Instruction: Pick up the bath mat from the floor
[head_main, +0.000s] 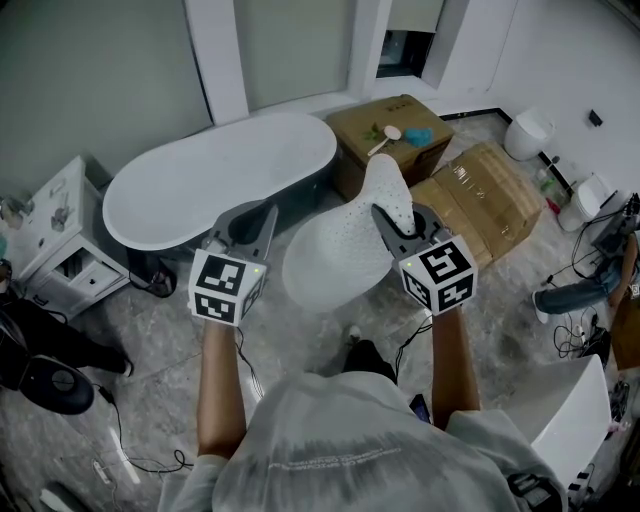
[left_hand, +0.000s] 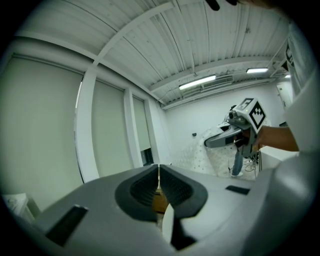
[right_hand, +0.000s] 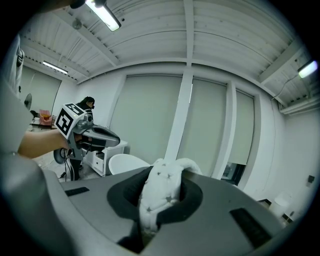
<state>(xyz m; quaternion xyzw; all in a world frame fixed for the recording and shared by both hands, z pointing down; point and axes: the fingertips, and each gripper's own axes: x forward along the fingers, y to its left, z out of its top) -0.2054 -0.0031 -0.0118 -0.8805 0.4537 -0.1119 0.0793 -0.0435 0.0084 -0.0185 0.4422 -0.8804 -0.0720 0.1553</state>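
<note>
The white, dotted bath mat (head_main: 340, 245) hangs in the air, off the floor, in front of me. My right gripper (head_main: 386, 216) is shut on its upper right part, and a bunched fold of mat (right_hand: 160, 192) fills its jaws in the right gripper view. My left gripper (head_main: 266, 214) hovers just left of the mat with its jaws shut (left_hand: 158, 181) and nothing clearly between them. From the left gripper view the mat (left_hand: 212, 155) drapes below the right gripper (left_hand: 220, 141). The left gripper (right_hand: 111, 139) also shows at the left of the right gripper view.
A white bathtub (head_main: 215, 175) stands behind the left gripper. Two cardboard boxes (head_main: 385, 135) (head_main: 490, 205) sit at the back right. A white cabinet (head_main: 55, 235) is at the left and a toilet (head_main: 527, 133) at the far right. Cables lie on the grey floor (head_main: 150, 340).
</note>
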